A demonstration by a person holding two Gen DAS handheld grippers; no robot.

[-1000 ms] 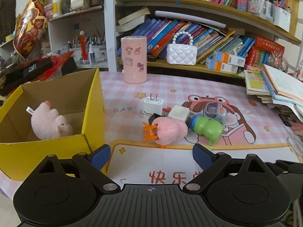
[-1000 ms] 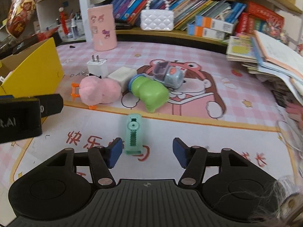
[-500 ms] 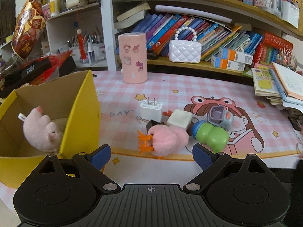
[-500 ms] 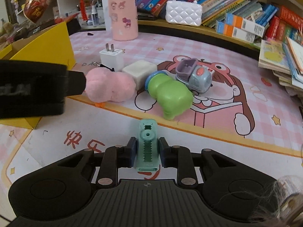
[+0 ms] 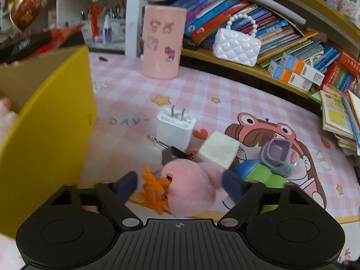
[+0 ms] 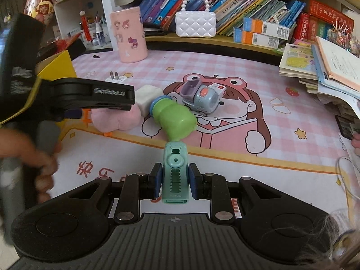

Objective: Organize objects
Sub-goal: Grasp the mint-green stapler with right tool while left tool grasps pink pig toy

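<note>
Item, right gripper (image 6: 173, 183) — lower centre of the right wrist view, jaws drawn in tight against both sides of a mint-green toothed clip (image 6: 174, 173), which lies lengthwise between them, its far end pointing at the green toy (image 6: 173, 117); whether the clip is clear of the desk (image 6: 281, 135) cannot be told. Item, left gripper (image 5: 178, 183) — lower centre of the left wrist view, jaws spread wide with nothing held, straddling the pink plush (image 5: 191, 187) with its orange feet (image 5: 155, 185); the pads appear just beside the plush, not yet pressing it. Item, yellow box (image 5: 51, 121) — left edge of the same view, open, another pink plush (image 5: 5, 114) partly seen inside. Items unsorted at centre: white charger (image 5: 175, 127), white cube (image 5: 218, 151), binder clip (image 5: 173, 154), grey toy car (image 5: 280, 158). Step in hand, as judged: two pickups running together, the clip secured, the plush being framed. Next move calls for closing the left jaws on the plush's soft body — avoiding the binder clip behind it — then carrying both toward the box.
</note>
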